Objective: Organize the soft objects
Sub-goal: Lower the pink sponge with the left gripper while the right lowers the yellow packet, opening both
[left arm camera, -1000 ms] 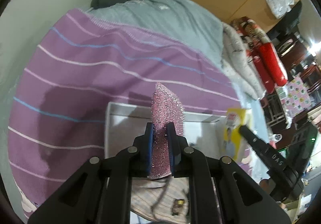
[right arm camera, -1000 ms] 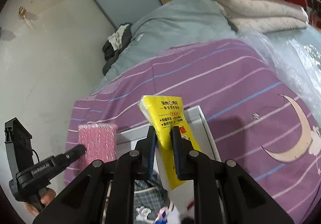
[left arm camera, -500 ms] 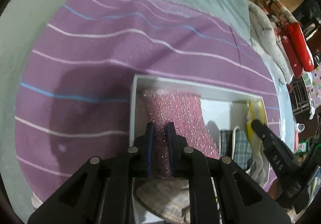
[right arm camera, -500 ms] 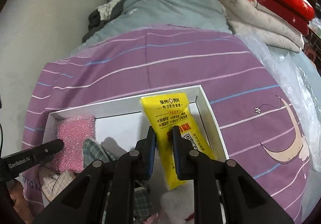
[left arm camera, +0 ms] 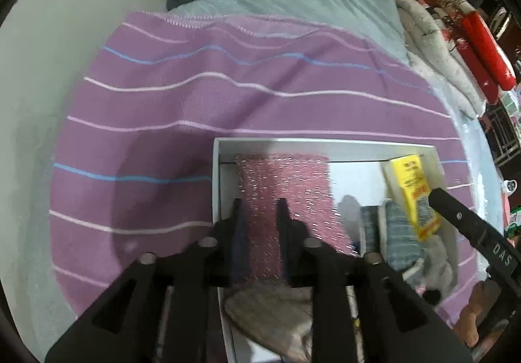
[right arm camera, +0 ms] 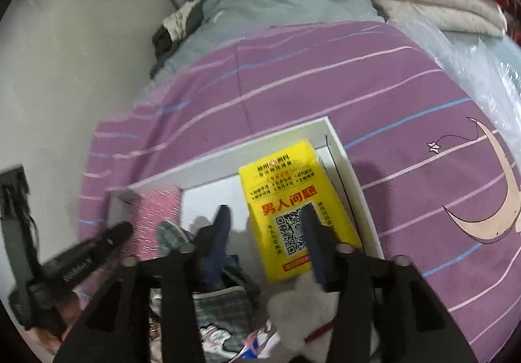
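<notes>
Pink sponge (left arm camera: 283,197): lying in the left end of the white box (left arm camera: 216,180), against its far wall. Left gripper (left arm camera: 259,210): jaws have just been opening; they now stand apart with the sponge between them, and a gap shows beside at least one pad. Judged released, or nearly so.

Yellow pack (right arm camera: 293,203): lying in the right end of the same box, along its right wall. Right gripper (right arm camera: 263,216): jaws have just been opening and now stand wide. One finger overlaps the pack's printed face and the other stands clear to its left, so nothing is pinched.

Other contents: checked cloth (right arm camera: 224,307) and a white plush toy (right arm camera: 302,314) crowd the near part of the box. The box sits on a purple striped blanket (left arm camera: 228,96), with a grey quilt (left arm camera: 293,1) beyond it.

Risks, as judged:
- The sponge's rough, glittery surface may cling to a pad. If the left gripper is raised before the jaws clear it, the sponge could be dragged back out.
- The pack's near end sits close to the plush toy. A tip brushing it on withdrawal could tilt it over the wall.
- The two grippers work close together over one box, so a hasty lift risks a knock.
- The box rests on soft bedding, and downward pressure on a wall could tip it.
</notes>
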`<state>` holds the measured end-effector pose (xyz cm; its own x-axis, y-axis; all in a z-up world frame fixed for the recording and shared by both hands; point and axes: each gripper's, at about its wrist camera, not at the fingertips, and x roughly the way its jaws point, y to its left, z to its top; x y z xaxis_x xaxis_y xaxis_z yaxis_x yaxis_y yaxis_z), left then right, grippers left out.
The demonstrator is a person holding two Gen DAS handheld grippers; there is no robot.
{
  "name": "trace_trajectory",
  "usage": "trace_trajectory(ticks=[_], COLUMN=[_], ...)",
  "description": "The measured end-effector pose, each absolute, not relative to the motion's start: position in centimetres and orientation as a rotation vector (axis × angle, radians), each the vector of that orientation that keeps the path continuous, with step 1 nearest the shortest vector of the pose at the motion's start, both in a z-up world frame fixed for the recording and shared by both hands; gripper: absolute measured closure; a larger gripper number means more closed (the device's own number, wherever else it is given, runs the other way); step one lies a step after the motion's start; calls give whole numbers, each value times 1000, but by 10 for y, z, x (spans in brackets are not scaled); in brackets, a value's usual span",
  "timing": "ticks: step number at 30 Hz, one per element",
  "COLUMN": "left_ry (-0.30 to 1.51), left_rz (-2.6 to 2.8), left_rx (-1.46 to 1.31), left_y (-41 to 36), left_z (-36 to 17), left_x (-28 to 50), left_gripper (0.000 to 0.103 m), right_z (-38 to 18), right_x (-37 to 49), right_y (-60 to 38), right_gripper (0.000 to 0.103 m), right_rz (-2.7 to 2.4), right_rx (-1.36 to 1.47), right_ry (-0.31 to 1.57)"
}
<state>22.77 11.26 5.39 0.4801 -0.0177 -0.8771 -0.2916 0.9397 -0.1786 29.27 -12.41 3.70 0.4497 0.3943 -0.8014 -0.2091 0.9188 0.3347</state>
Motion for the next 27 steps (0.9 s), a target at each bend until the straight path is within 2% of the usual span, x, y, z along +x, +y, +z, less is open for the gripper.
trace_trajectory(ticks=[4,5,6,7,8,9,11,13,15,27], left_ry=[990,996,1025,1078,1118,1162,1236,1254,1253,1233], left_rz=[95,54,12,-20,-24,-9,50,54,58,143], left_rx=[-386,-413,-431,-431,-420,-396,-370,-399,-429,-382], left_y=[108,106,102,96,92,88,87,92,98,95], left_z=[78,79,78,71,65,57,38,26,25,24], left_x=[225,226,230,239,243,249,260,263,261,250], left_gripper=[67,67,70,77,89,93,99,100,100,100], right_z=[53,54,55,54,50,47,37,23,15,22], right_x=[290,291,292,294,296,297,300,301,301,295], right_y=[-136,-137,-137,-137,-137,-137,-136,-134,-132,-142], right_gripper=[54,57,61,72,80,82,86,88,95,96], right_rz=[371,356,339,328,317,314,318,315,295,218], right_rx=[223,208,190,179,167,163,156,141,112,100], right_ry=[1014,1024,1039,1050,1072,1091,1138,1179,1177,1183])
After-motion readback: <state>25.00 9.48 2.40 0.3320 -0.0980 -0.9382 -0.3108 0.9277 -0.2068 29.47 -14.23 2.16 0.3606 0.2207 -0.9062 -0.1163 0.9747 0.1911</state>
